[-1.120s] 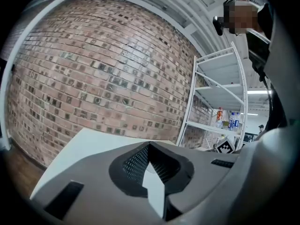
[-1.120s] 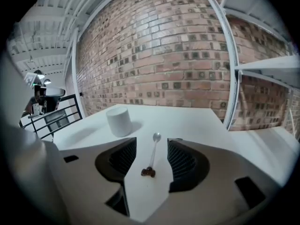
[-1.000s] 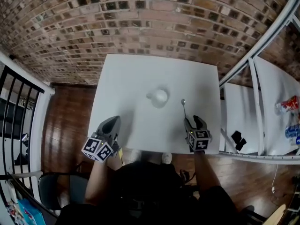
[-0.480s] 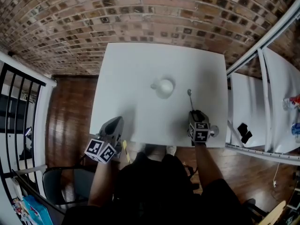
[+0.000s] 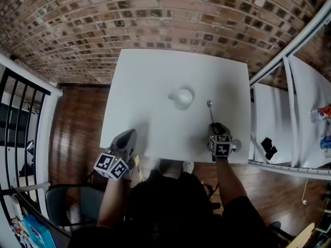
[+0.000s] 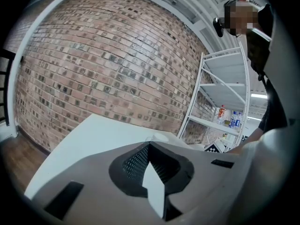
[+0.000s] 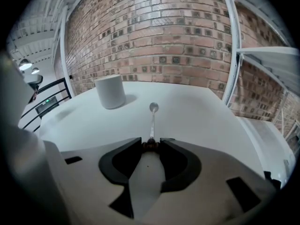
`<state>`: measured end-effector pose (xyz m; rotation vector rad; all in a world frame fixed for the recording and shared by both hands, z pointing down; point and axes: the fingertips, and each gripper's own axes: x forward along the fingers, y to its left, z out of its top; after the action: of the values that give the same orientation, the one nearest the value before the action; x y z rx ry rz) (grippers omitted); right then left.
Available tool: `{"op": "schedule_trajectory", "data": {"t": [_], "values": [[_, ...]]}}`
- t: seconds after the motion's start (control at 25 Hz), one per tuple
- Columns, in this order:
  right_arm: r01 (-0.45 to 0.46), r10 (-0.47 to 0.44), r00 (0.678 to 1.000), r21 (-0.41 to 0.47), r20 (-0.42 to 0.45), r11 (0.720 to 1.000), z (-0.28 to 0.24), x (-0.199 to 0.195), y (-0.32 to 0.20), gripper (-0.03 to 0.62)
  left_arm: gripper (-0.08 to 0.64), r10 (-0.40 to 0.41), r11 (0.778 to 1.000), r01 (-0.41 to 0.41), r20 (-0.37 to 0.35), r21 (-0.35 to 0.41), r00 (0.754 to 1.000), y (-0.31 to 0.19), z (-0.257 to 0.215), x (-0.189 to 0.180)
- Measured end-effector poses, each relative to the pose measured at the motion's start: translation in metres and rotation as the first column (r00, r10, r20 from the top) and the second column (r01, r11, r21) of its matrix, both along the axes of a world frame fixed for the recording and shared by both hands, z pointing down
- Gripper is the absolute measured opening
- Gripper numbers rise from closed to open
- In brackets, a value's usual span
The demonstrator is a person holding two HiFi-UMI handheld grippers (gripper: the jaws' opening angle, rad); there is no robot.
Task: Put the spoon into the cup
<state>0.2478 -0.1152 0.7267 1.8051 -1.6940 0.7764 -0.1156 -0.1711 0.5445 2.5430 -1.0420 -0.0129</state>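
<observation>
A white cup (image 5: 182, 97) (image 7: 110, 91) stands upright near the middle of the white table (image 5: 155, 76). To its right a thin metal spoon (image 5: 210, 110) (image 7: 152, 121) lies flat, with its bowl toward the brick wall. My right gripper (image 5: 213, 125) (image 7: 150, 144) points down at the table and is shut on the brown near end of the spoon's handle. My left gripper (image 5: 128, 134) (image 6: 149, 145) hovers at the table's front left edge. Its tips meet with nothing between them.
A white metal shelf rack (image 5: 289, 87) stands close against the table's right side and holds bottles (image 5: 321, 113) and a black object (image 5: 266, 149). A brick wall (image 5: 155, 14) runs behind the table. A black railing (image 5: 20, 118) and a chair (image 5: 62, 205) are at the left.
My right gripper came down and forward onto the spoon's handle, and its jaws went from wide open to shut on it. The left gripper sank slightly.
</observation>
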Motion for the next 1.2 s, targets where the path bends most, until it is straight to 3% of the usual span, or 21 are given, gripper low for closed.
{"op": "schedule_trajectory", "data": {"t": [0.16, 0.56, 0.84, 1.2], "values": [[0.019, -0.019, 1.000, 0.010, 0.021, 1.000, -0.010, 0.002, 0.000, 0.127, 0.003, -0.001, 1.000, 0.001, -0.007, 0.016, 1.000, 0.001, -0.006, -0.002], [0.069, -0.064, 0.997, 0.185, -0.036, 0.980, -0.087, 0.000, -0.018, 0.126, 0.003, 0.020, 0.997, -0.018, -0.026, 0.079, 0.999, -0.005, -0.028, 0.004], [0.083, -0.066, 0.996, 0.321, -0.064, 0.943, -0.149, 0.004, -0.021, 0.126, 0.003, 0.034, 0.987, -0.029, -0.033, 0.157, 0.999, -0.019, -0.057, 0.012], [0.107, -0.071, 0.993, 0.475, -0.092, 0.874, -0.221, 0.010, -0.021, 0.126, 0.003, 0.055, 0.974, -0.044, -0.043, 0.224, 0.998, -0.025, -0.085, 0.029]]}}
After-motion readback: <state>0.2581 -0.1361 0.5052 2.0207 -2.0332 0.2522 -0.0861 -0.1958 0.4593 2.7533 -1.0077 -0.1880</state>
